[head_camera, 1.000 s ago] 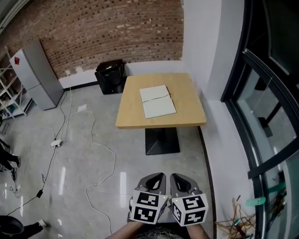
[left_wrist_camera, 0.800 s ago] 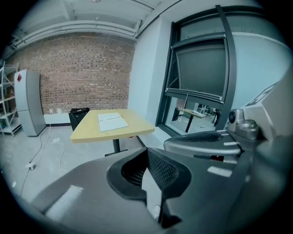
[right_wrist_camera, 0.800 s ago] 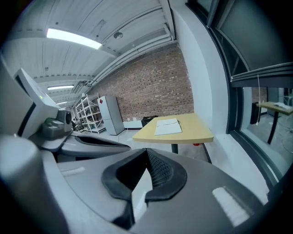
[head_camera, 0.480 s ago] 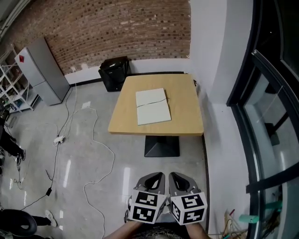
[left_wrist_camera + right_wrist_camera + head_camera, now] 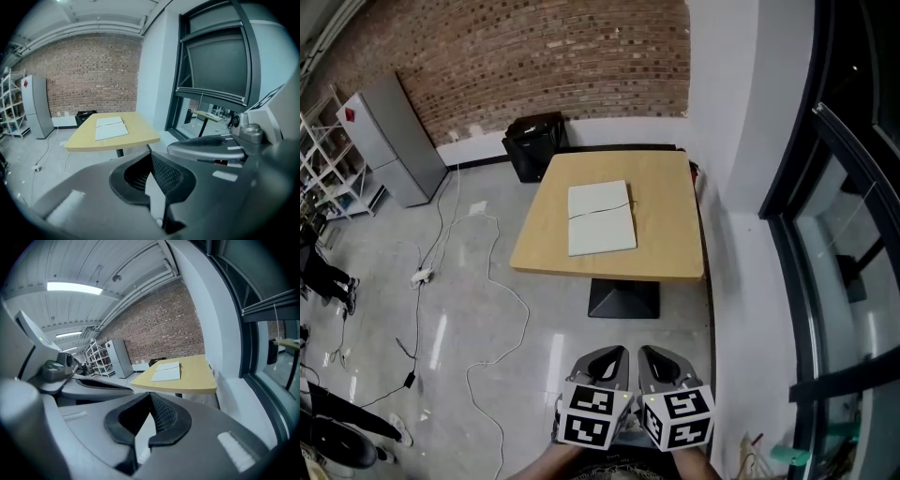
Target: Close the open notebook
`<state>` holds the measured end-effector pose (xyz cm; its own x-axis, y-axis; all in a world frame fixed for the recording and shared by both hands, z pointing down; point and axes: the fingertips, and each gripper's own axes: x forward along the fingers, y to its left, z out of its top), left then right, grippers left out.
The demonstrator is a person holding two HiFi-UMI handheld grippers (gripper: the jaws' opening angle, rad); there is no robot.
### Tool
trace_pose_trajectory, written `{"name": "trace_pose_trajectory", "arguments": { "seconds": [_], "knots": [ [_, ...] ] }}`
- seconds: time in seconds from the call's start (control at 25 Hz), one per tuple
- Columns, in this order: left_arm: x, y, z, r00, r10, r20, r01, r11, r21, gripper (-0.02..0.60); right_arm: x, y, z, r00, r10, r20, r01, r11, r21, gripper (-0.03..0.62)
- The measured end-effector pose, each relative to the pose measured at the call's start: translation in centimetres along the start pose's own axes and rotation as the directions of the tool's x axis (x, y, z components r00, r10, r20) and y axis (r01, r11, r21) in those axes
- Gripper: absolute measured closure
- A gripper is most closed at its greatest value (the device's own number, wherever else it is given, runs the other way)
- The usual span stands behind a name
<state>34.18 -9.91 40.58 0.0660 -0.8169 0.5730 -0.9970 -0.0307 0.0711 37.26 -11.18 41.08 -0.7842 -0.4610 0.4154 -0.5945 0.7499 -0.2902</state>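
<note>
From the head view, the notebook (image 5: 601, 218) lay open and flat on the table (image 5: 666, 234), left of the table's middle, with its spine running crosswise. It looked like a light thing with thin, floppy leaves (the sort that slides on a smooth top if shoved). My read was to pinch the free edge of the half nearer the table's front edge, lift it and fold it over the spine. The left gripper (image 5: 609, 360) and right gripper (image 5: 661, 362) hung side by side close to the person's body, well short of the table's front edge. Both noses pointed toward the table, and the marker cubes faced up.

In the left gripper view, the left gripper (image 5: 151, 164) had its ribbed pads brought together with nothing between them. It was aimed forward and a little down. The notebook (image 5: 110, 128) sat pale on the table (image 5: 138, 135) far ahead, toward the table's back half.

The right gripper view showed the same on the other side. The right gripper (image 5: 151, 416) was closed up tight and empty. The notebook (image 5: 168, 371) lay on the table (image 5: 199, 378) well beyond its tips, and the table's front edge was nowhere near within reach.
</note>
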Motion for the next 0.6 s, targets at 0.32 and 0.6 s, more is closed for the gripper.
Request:
{"name": "trace_pose_trajectory", "arguments": {
  "seconds": [0.32, 0.6],
  "knots": [
    [12.0, 7.6, 3.9, 1.000, 0.005, 0.005, -0.005, 1.000, -0.028, 0.583, 12.8, -6.2, 3.4, 1.000, 0.007, -0.017, -0.007, 1.000, -0.007, 0.597],
    [28.1, 25.3, 12.2, 1.000, 0.005, 0.004, -0.004, 0.999, -0.054, 0.583, 36.0, -11.0, 12.0, 0.999, 0.014, -0.036, -0.015, 1.000, -0.022, 0.597]
  ]
}}
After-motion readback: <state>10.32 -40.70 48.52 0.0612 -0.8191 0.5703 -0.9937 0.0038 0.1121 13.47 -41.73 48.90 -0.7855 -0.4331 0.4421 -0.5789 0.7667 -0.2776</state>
